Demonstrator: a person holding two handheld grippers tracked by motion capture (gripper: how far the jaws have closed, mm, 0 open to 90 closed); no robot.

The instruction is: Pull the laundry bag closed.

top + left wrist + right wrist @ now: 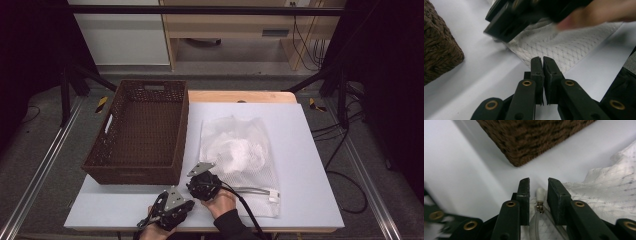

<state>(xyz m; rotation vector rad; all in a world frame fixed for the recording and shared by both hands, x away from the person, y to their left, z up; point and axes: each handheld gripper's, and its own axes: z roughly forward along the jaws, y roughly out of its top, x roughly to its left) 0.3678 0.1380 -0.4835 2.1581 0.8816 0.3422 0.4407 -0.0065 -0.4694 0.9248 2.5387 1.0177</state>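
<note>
A white mesh laundry bag (235,145) with white cloth inside lies on the table, right of a brown woven basket (112,125). My right gripper (197,180) rests at the bag's near left corner. In the right gripper view its jaws (537,182) stand apart, with the bag's zipper pull (540,195) in the gap and neither pad pressing on it. My left gripper (182,202) sits just in front of it, near the table's front edge. Its jaws (542,60) are shut with nothing between them, pointing at the mesh bag (564,47).
The basket (531,137) is empty, and its near corner (439,45) lies close to both grippers. The pale table top (300,165) has bare room right of the bag and along the front edge. Metal rails and cables lie beyond the table's sides.
</note>
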